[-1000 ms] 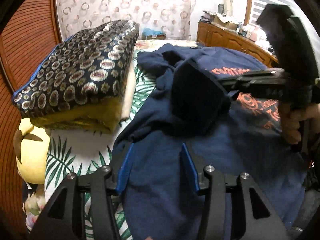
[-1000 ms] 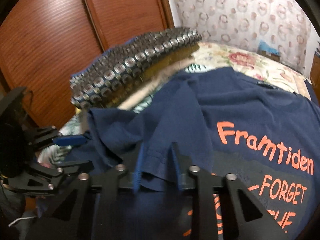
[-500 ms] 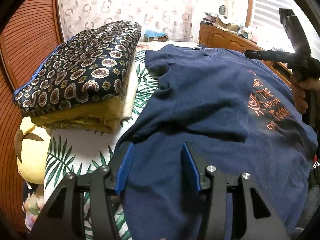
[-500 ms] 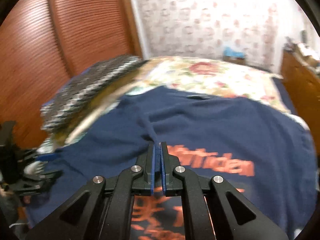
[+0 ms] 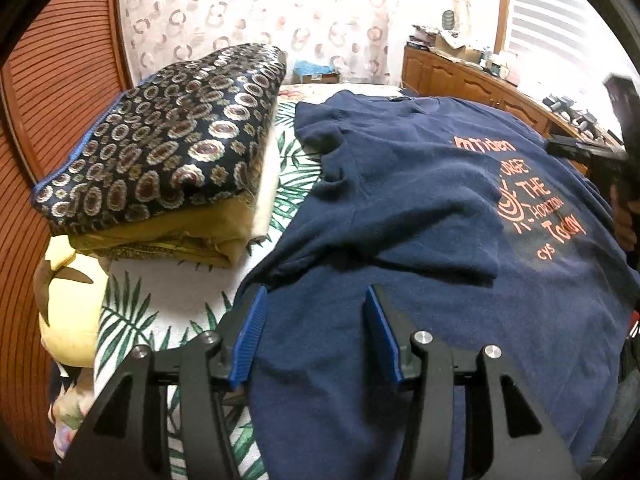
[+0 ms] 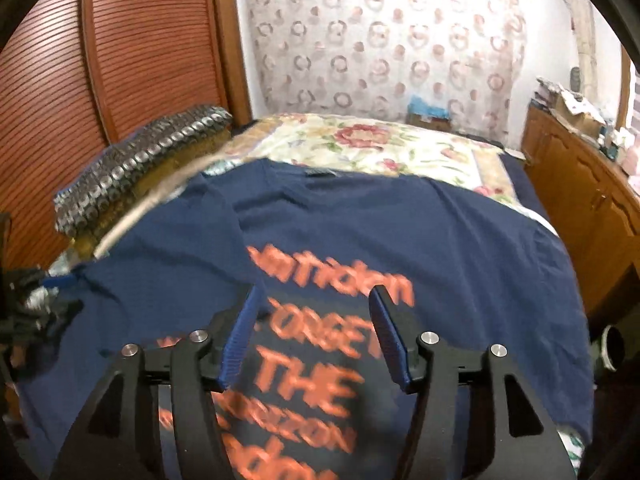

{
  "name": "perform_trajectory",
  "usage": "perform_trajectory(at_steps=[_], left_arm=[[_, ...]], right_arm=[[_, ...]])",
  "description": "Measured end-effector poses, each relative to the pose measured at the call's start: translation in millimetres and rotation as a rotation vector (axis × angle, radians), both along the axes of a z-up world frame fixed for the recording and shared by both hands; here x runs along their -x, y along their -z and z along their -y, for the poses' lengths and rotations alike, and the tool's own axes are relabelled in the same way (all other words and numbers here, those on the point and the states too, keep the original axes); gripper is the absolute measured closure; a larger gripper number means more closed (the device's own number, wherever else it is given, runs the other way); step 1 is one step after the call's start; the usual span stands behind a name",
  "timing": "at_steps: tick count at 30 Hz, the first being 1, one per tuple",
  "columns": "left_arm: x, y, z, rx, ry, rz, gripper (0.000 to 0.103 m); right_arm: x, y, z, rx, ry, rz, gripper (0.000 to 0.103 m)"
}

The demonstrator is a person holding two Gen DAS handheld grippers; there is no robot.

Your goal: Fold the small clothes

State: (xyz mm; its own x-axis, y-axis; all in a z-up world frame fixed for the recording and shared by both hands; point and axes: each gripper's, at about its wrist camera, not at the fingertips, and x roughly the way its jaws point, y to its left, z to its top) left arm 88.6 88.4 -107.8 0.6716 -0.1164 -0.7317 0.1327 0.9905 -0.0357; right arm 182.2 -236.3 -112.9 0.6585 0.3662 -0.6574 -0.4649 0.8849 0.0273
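Observation:
A navy T-shirt point(image 5: 420, 208) with orange lettering lies spread on the bed, its left side folded inward over the body. It also shows in the right wrist view point(image 6: 360, 232), blurred. My left gripper point(image 5: 312, 312) is open and empty, low over the shirt's near left edge. My right gripper point(image 6: 314, 308) is open and empty above the lettering. The right gripper's body shows at the right edge of the left wrist view point(image 5: 592, 152).
A stack of folded patterned cloth point(image 5: 168, 152) lies left of the shirt on the leaf-print sheet point(image 5: 160, 300). A yellow cushion point(image 5: 68, 300) is at the near left. A wooden sideboard point(image 6: 580, 208) stands right of the bed, wooden wardrobe doors point(image 6: 120, 60) left.
My right gripper laid the sleeve side over the shirt, let go and opened, then drew back to the right. My left gripper stayed in place and open.

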Motion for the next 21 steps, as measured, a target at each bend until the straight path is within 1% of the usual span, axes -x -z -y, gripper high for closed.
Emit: perform_trajectory(at_steps=[5, 8, 12, 15, 18, 21], left_arm=[[2.8, -24.4, 10.7, 0.024, 0.020, 0.051, 0.053], [-5.5, -32.4, 24.5, 0.024, 0.044, 0.059, 0.053], [-24.4, -31.7, 45.6, 0.017, 0.077, 0.047, 0.053], [-40.9, -27.1, 61.8, 0.032, 0.102, 0.028, 0.053], [-55.6, -20.7, 76.0, 0.046, 0.114, 0.002, 0.053], [-66.6, -15.4, 87.2, 0.053, 0.119, -0.028, 0.053]], right_arm=[[10.0, 1.0, 48.8, 0.041, 0.063, 0.010, 0.044], [9.1, 0.5, 86.2, 0.052, 0.132, 0.013, 0.044], [0.3, 2.3, 138.9, 0.048, 0.244, -0.003, 0.044], [-7.5, 9.6, 171.6, 0.035, 0.308, -0.038, 0.044], [-14.4, 20.3, 197.0, 0.006, 0.347, -0.091, 0.044], [-20.2, 28.4, 210.1, -0.014, 0.362, -0.135, 0.044]])
